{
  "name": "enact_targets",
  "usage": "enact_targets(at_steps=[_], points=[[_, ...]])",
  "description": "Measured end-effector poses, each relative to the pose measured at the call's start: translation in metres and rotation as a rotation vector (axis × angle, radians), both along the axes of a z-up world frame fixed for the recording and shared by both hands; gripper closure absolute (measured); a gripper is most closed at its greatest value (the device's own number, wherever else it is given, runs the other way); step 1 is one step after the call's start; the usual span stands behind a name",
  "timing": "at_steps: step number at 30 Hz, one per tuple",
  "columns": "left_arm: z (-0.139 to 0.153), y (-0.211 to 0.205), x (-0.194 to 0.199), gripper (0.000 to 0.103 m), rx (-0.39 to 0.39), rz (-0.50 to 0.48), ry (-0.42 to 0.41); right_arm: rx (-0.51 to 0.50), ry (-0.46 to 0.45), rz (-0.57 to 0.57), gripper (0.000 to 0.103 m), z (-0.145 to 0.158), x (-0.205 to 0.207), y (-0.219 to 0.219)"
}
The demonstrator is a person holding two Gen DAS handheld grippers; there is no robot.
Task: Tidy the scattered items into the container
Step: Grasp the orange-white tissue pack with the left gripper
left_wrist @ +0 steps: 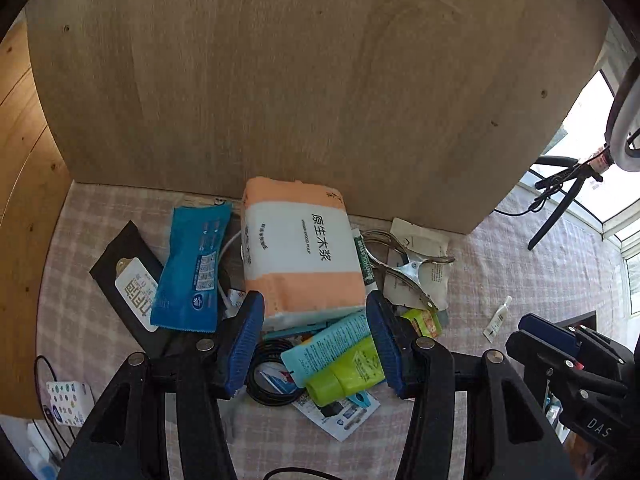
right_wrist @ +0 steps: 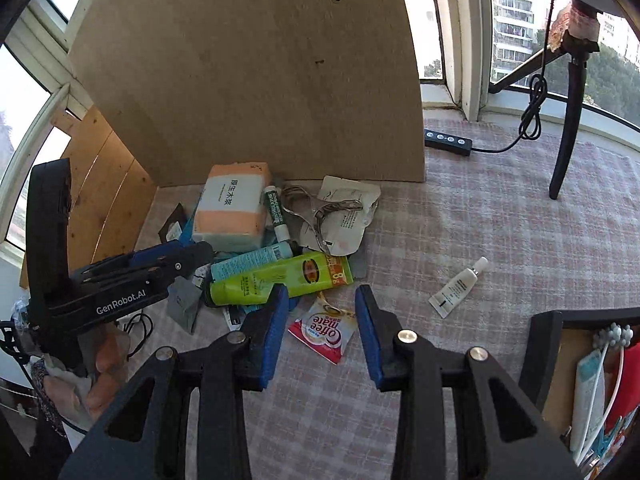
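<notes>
A pile of scattered items lies on the checked cloth against a wooden board. It holds an orange-and-white tissue pack point(left_wrist: 300, 248) point(right_wrist: 232, 208), a blue wipes pack point(left_wrist: 192, 268), a lime green tube point(left_wrist: 348, 372) point(right_wrist: 264, 280), a teal tube point(left_wrist: 328, 344) and a black cable coil point(left_wrist: 272, 376). My left gripper point(left_wrist: 316, 340) point(right_wrist: 188, 258) hangs open over the two tubes, its pads touching nothing. My right gripper point(right_wrist: 322, 320) point(left_wrist: 540, 334) is open above a red-and-white Coffee mate sachet point(right_wrist: 324, 330). The black-rimmed container point(right_wrist: 544, 320) sits at the lower right.
A small white tube point(right_wrist: 460, 284) point(left_wrist: 496, 318) lies alone to the right of the pile. A metal clip point(left_wrist: 408, 268) rests on a white sachet point(left_wrist: 420, 256). A tripod leg point(right_wrist: 568, 128) and power strip point(right_wrist: 448, 142) stand at the back right. A hand point(right_wrist: 104, 360) holds the left gripper.
</notes>
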State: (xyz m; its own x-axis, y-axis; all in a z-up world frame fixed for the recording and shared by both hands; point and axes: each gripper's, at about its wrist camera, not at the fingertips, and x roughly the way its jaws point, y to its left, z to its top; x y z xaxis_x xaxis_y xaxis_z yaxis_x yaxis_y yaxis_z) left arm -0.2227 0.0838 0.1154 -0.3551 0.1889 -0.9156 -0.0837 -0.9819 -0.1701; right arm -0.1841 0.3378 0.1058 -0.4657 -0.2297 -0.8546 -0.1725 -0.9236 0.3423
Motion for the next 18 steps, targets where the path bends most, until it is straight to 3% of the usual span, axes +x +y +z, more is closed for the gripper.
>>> enact_targets(at_steps=[8,18], points=[[-0.024,-0.014,-0.065,0.058,0.011,0.015,-0.020,0.037,-0.030,0.036,0.069,-0.022,-0.080,-0.030],[-0.044,0.006,-0.087,0.059,-0.022,-0.044,-0.003,0.011,-0.103,0.064,0.069,-0.068,-0.118,-0.037]])
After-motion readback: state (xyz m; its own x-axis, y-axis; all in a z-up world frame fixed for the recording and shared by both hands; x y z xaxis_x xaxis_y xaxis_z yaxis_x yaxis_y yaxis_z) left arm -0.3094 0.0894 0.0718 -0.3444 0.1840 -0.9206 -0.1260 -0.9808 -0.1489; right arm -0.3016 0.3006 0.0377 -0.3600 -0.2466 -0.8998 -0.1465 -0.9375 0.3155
